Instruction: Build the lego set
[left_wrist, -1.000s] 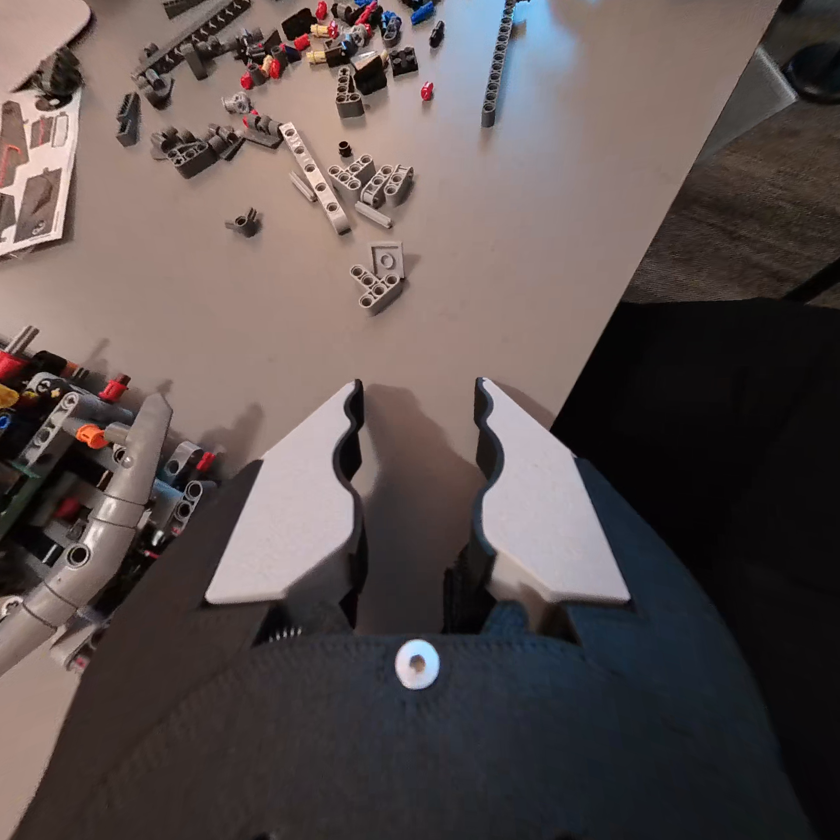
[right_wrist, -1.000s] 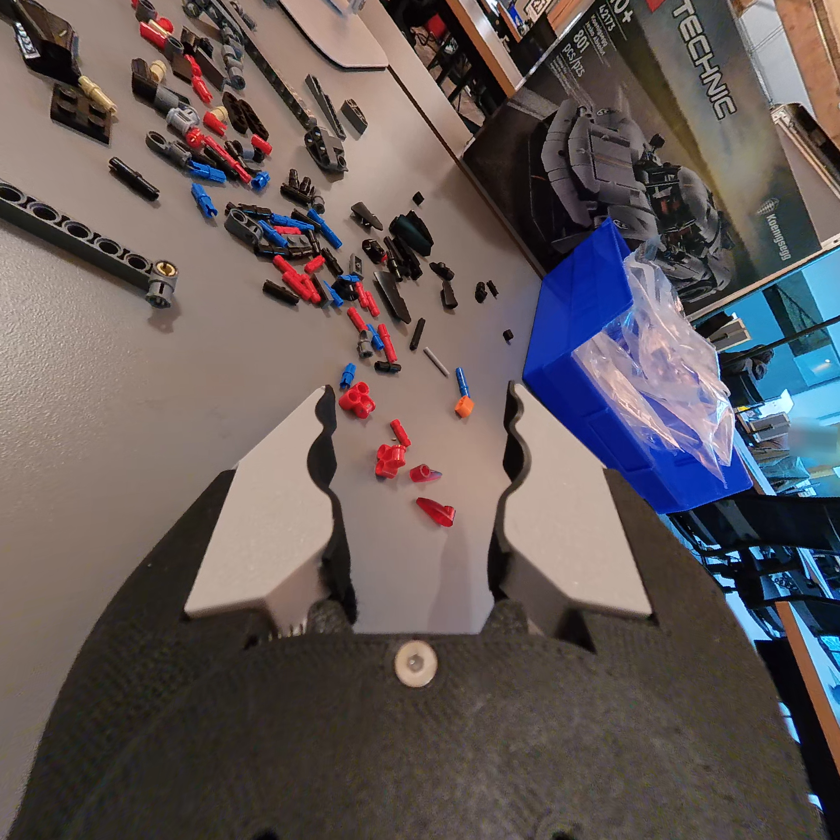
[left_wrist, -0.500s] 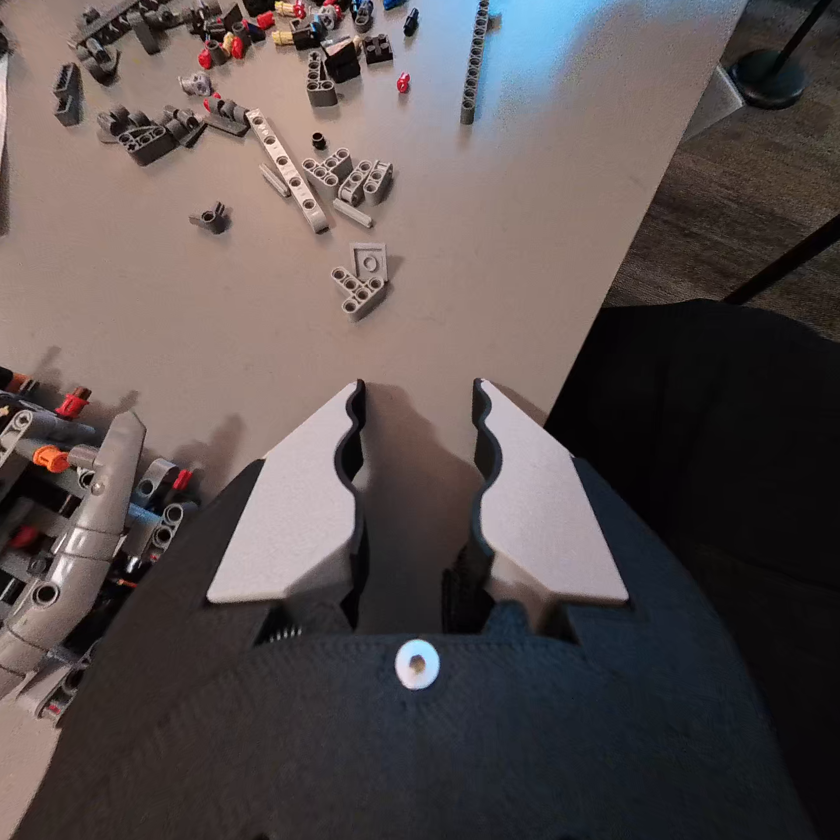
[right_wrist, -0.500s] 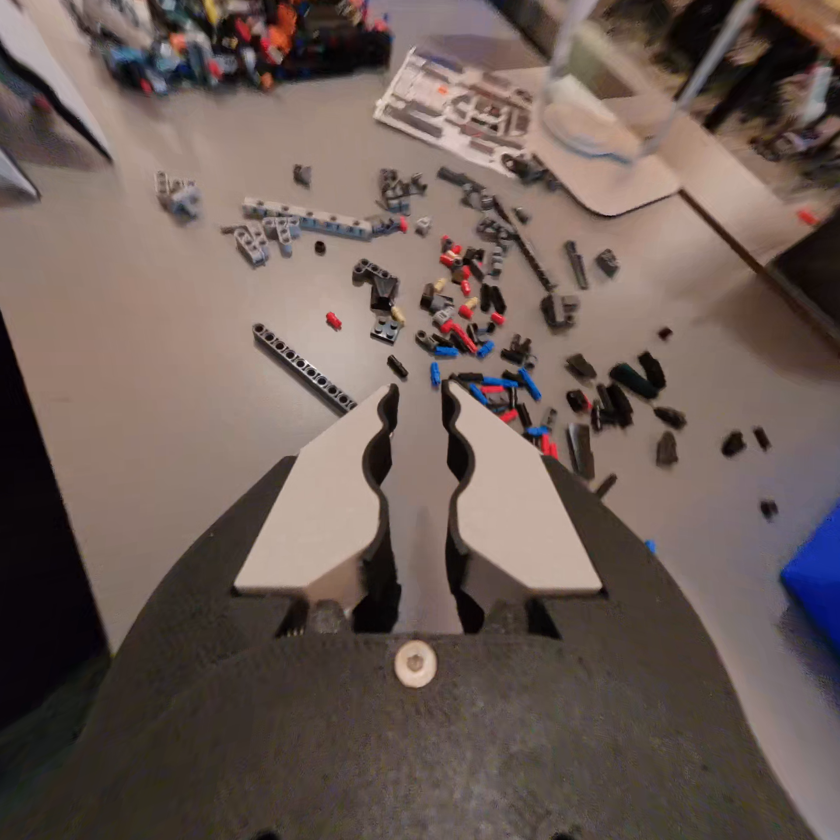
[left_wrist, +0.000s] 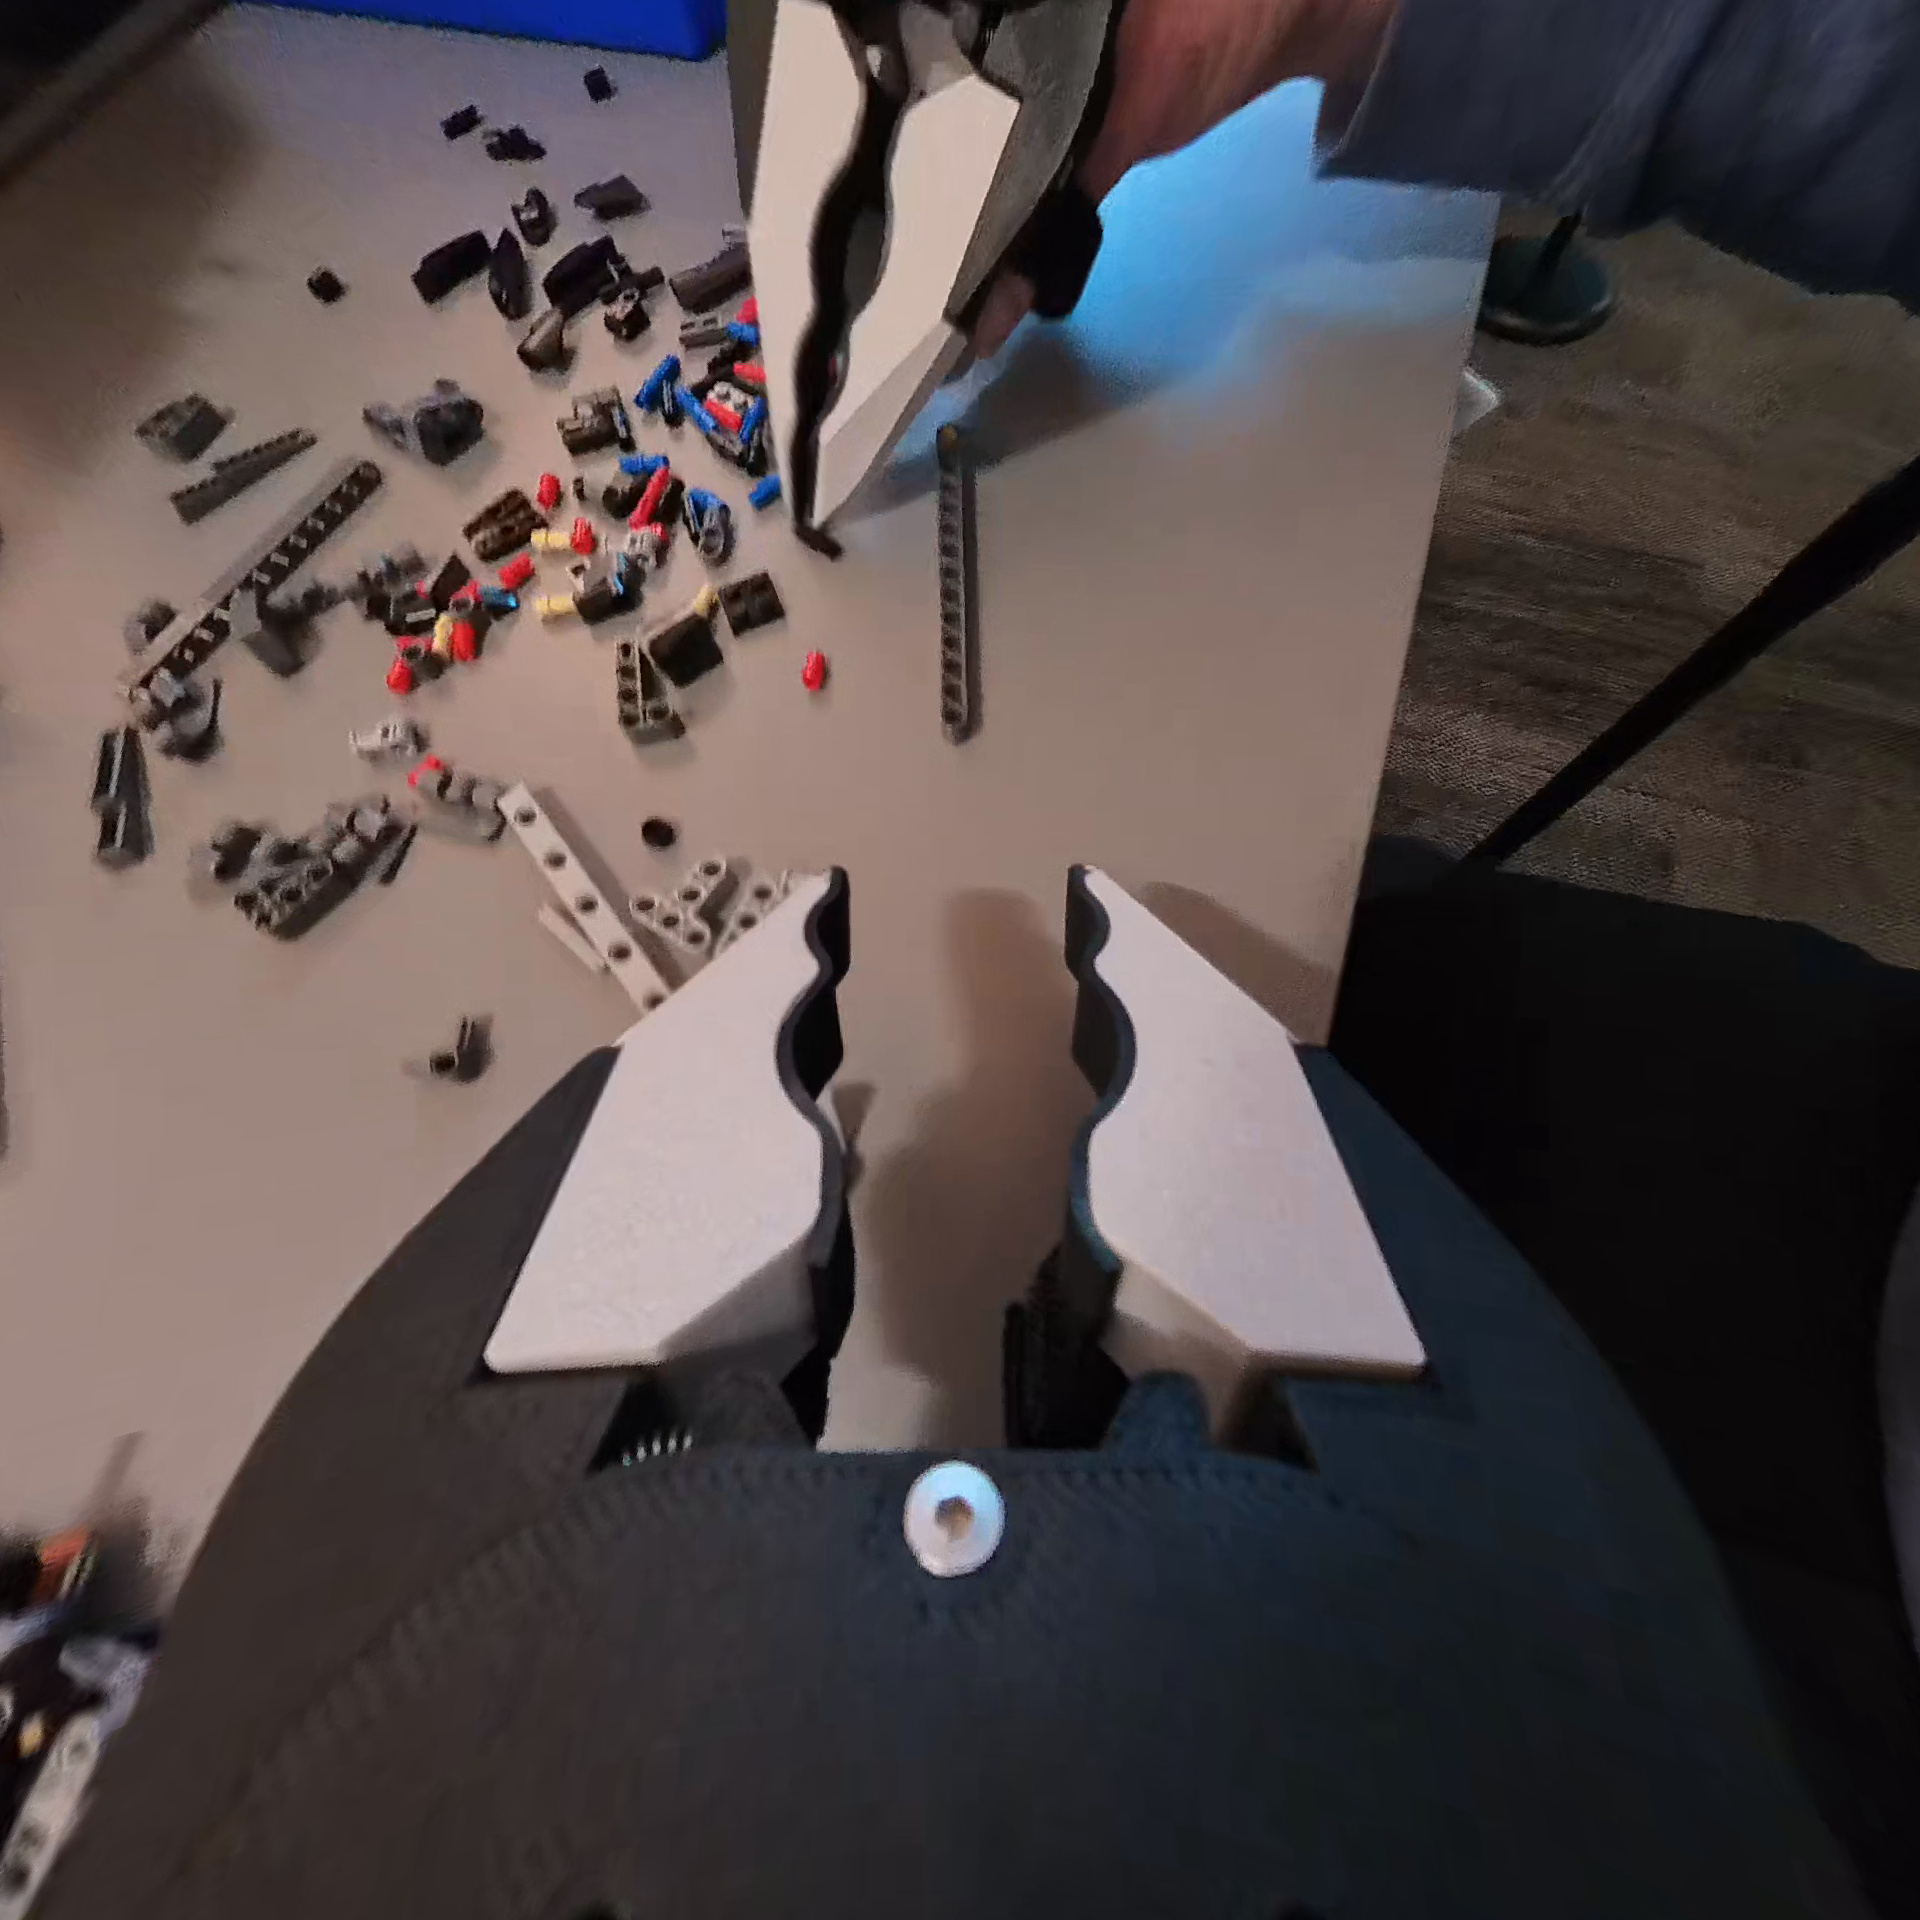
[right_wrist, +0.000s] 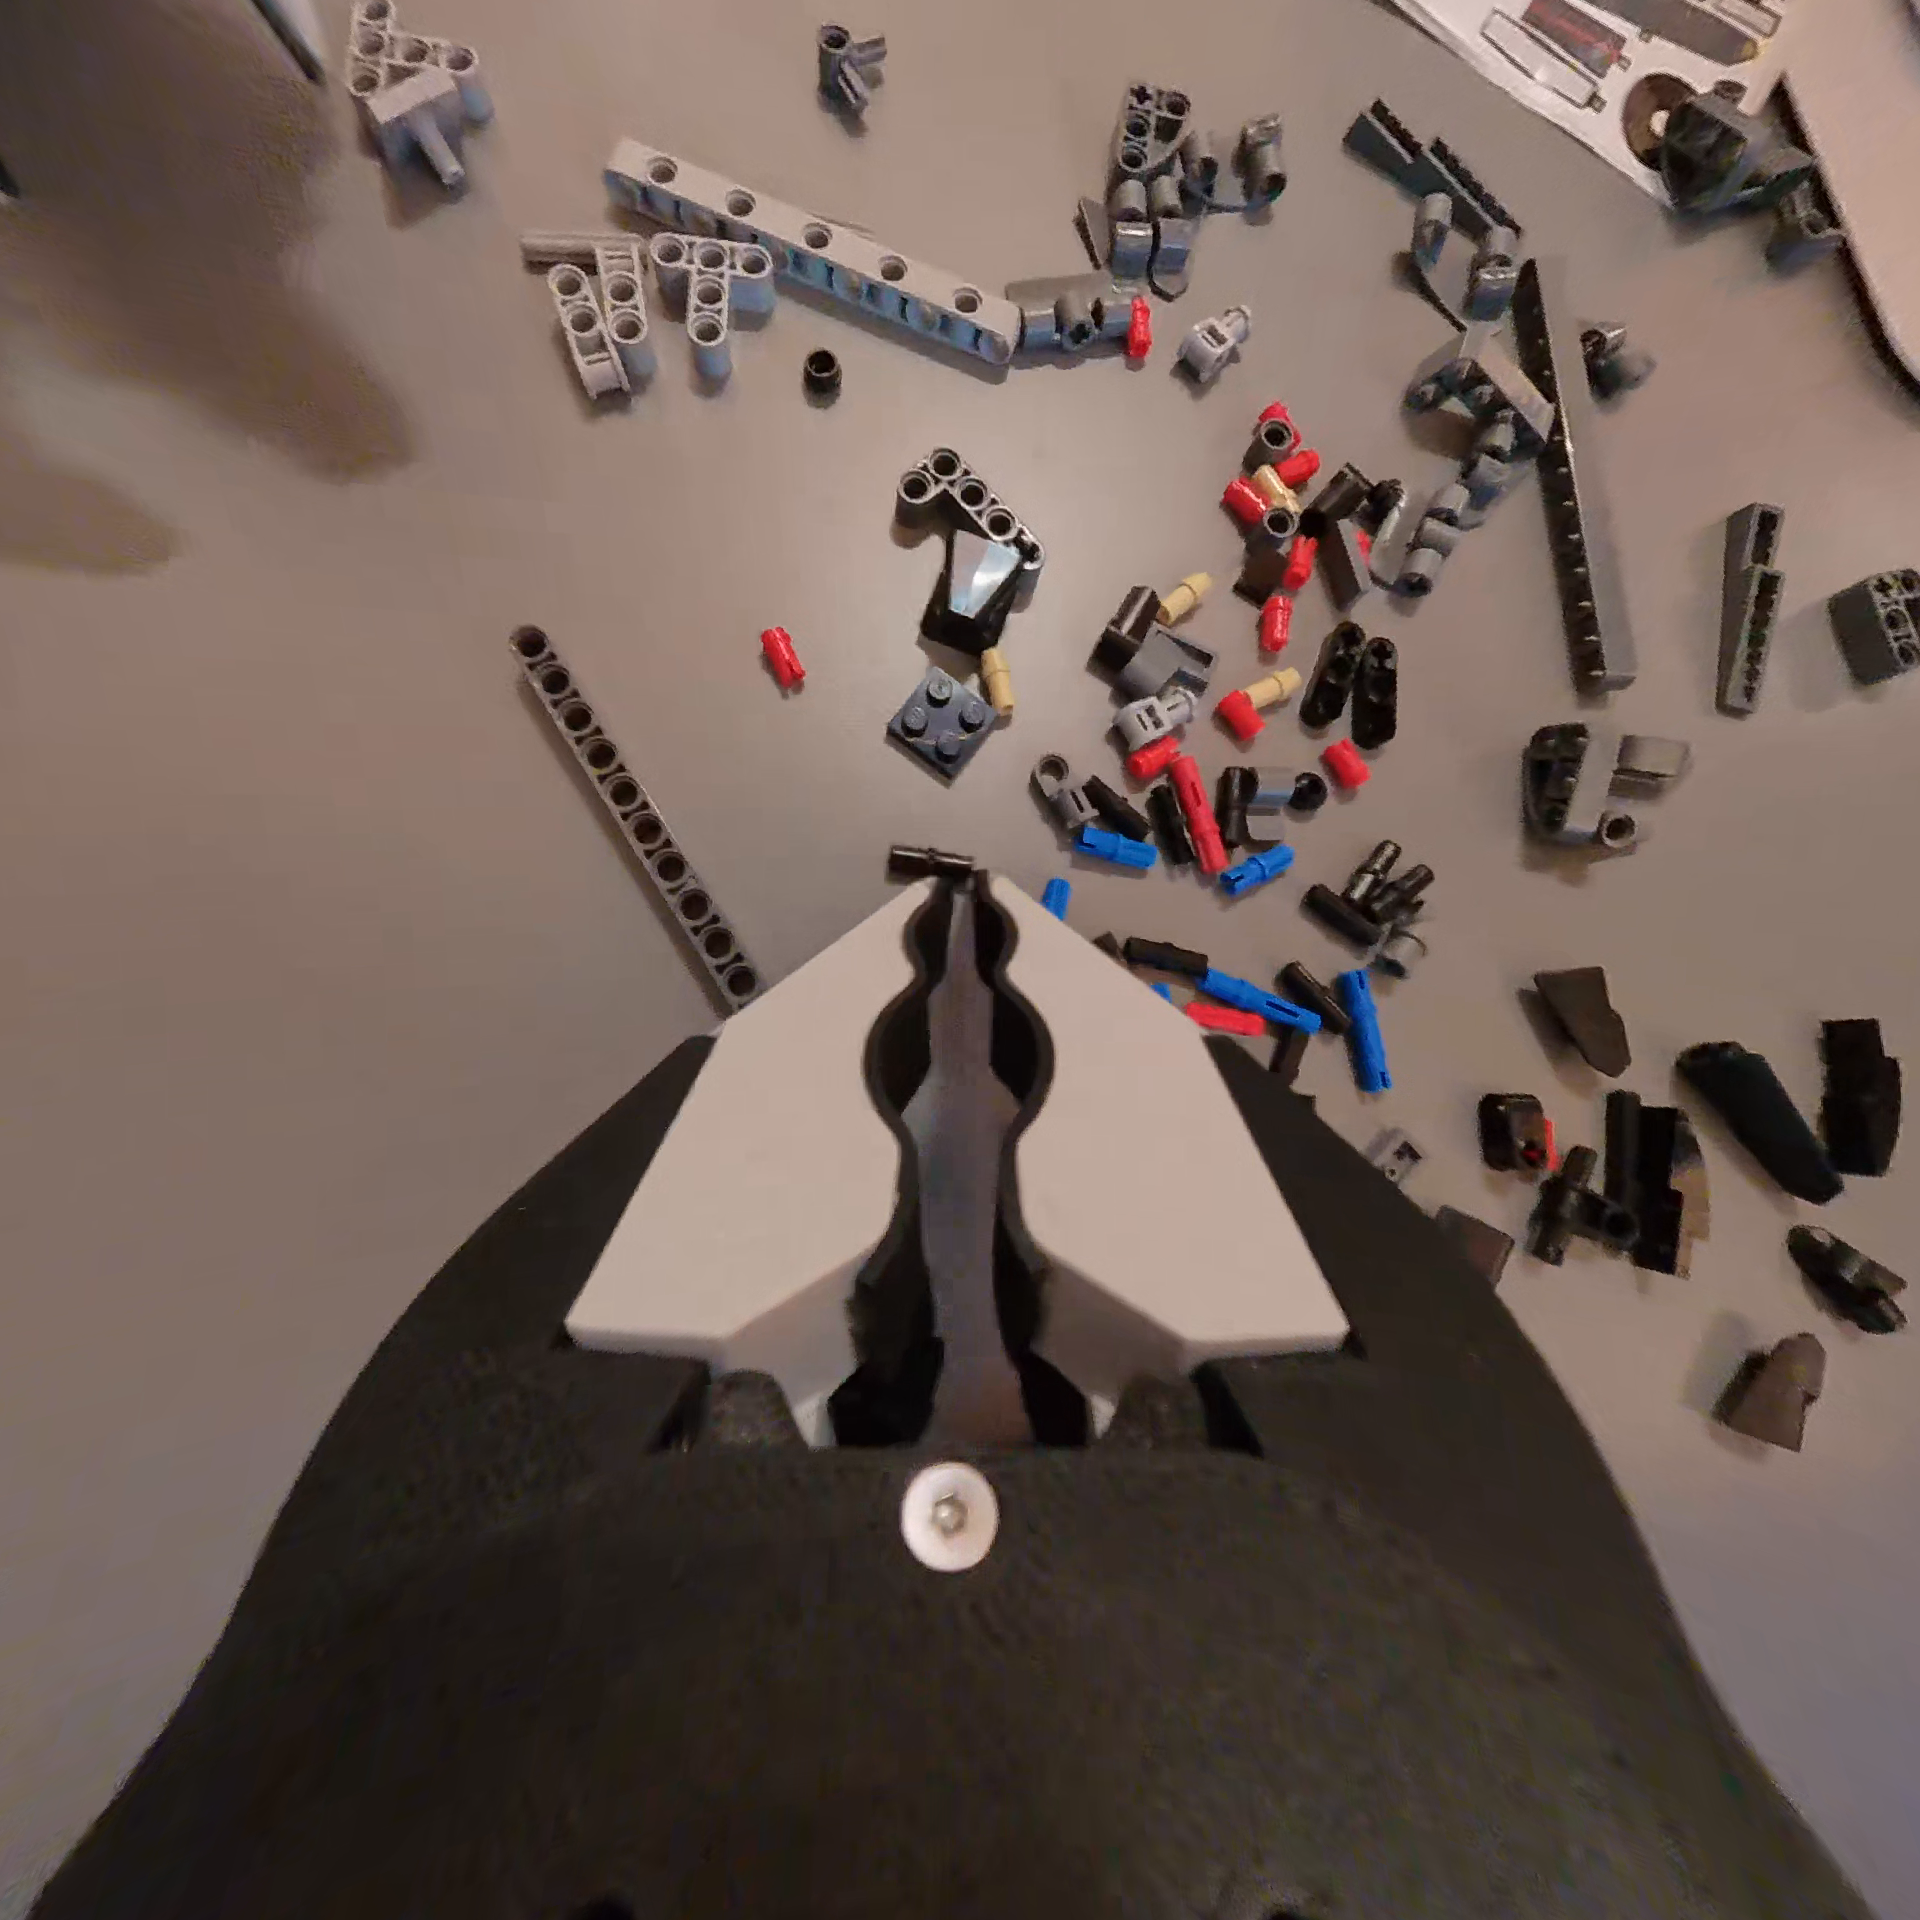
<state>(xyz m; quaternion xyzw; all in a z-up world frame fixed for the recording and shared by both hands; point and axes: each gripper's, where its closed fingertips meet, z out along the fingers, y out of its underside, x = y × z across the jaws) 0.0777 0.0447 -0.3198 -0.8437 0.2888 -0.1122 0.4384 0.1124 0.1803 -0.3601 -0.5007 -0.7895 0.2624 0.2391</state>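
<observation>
My left gripper (left_wrist: 954, 894) is open and empty, held low over the grey table (left_wrist: 1143, 675) near its right edge. My right gripper (right_wrist: 961, 883) is shut, its tips pinching the end of a small black pin (right_wrist: 930, 860) on the table. It also shows in the left wrist view (left_wrist: 816, 520), pointing down beside a long dark beam (left_wrist: 958, 592). That beam (right_wrist: 634, 821) lies just left of the right gripper. Loose red, blue, black and grey pieces (right_wrist: 1226, 748) lie scattered to the right of the pin.
A long light grey beam (right_wrist: 810, 260) and small grey connectors lie farther off. A partly built model (left_wrist: 42, 1662) is at the lower left. A blue bin (left_wrist: 499, 21) stands at the back. A printed sheet (right_wrist: 1621, 62) lies far right. The table edge (left_wrist: 1392, 727) drops to carpet. Across from one pair of fingers to the other is roughly 15 cm.
My right gripper swung from the blue bin side over to the piece pile, came down and closed on the black pin. My left gripper stayed open and turned away from the model toward the pile.
</observation>
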